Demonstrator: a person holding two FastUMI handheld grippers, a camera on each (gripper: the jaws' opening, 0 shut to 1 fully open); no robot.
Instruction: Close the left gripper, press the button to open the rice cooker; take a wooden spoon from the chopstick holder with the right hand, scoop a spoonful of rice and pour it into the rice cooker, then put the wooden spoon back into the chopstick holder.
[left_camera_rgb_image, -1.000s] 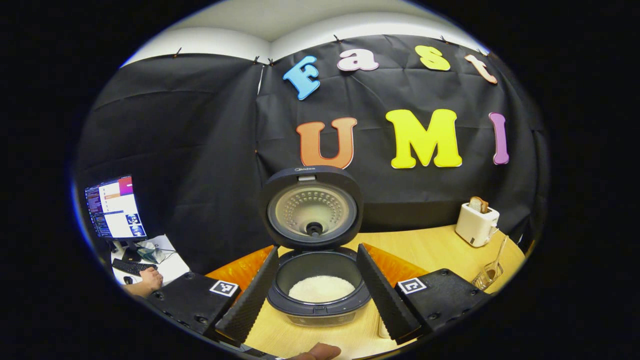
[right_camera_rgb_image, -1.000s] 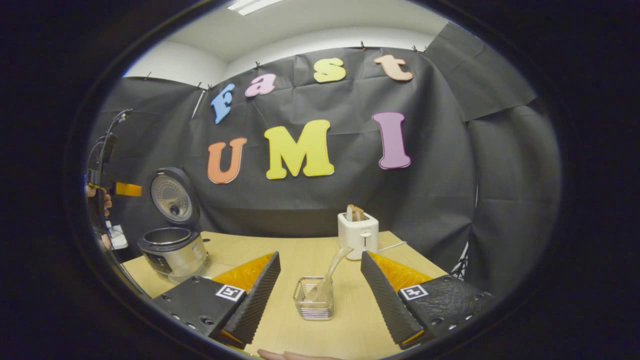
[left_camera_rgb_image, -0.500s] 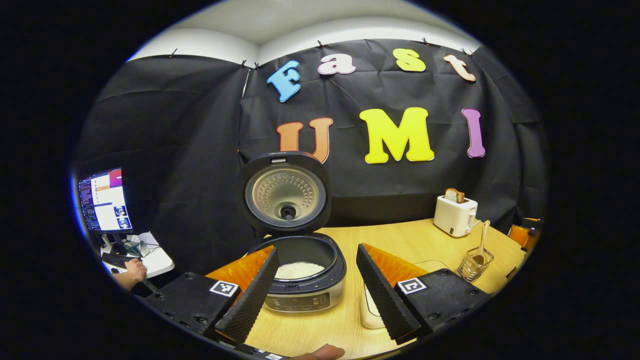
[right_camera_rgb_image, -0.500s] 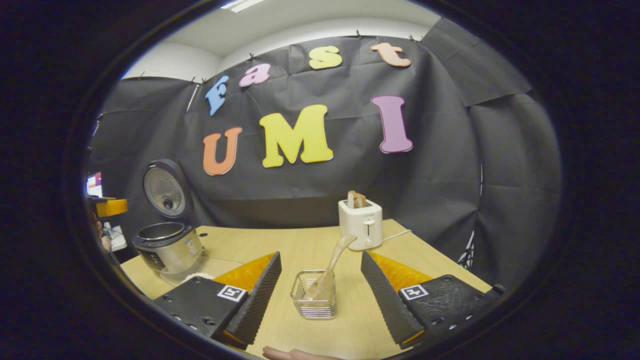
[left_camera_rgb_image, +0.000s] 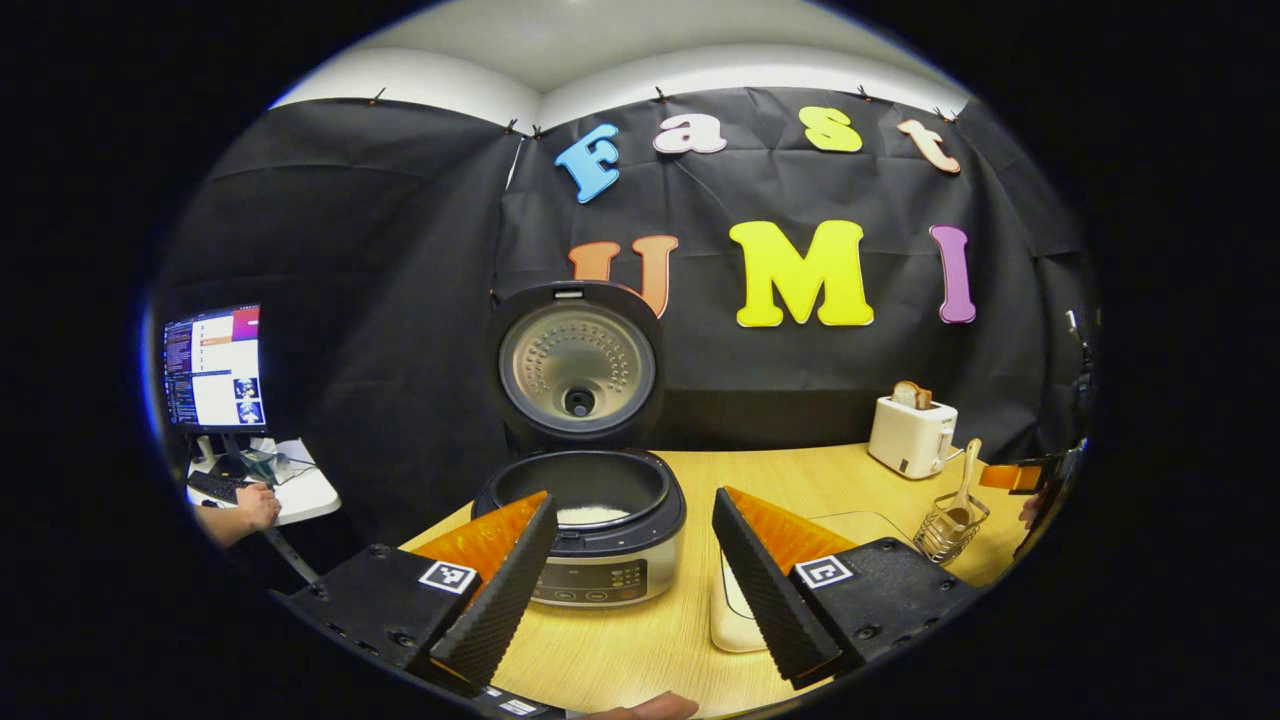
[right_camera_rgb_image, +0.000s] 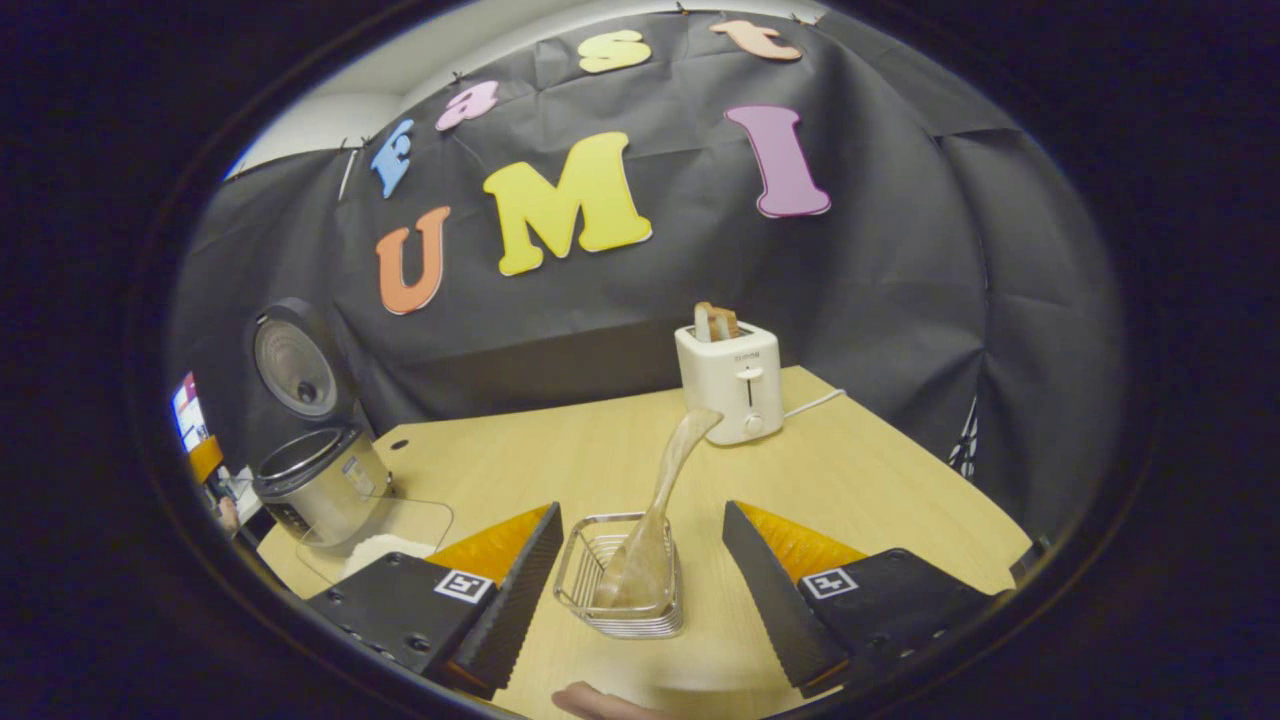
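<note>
Reaching for the wooden spoon (right_camera_rgb_image: 668, 478), leaning in the wire holder (right_camera_rgb_image: 620, 580) on the worktop (right_camera_rgb_image: 860, 480); right hand-held gripper (right_camera_rgb_image: 640, 580) gaping wide, empty. Advisable: straddling the handle, closing squarely.

The cooker (left_camera_rgb_image: 600, 545) is seen in silver with a black rim, its raised lid (left_camera_rgb_image: 577, 365) lined in dimpled grey metal. White rice (left_camera_rgb_image: 592, 515) lies inside. The toaster (right_camera_rgb_image: 728, 382) is white, the spoon (right_camera_rgb_image: 655, 510) pale wood, the table (right_camera_rgb_image: 540, 465) light wood-grained.
</note>
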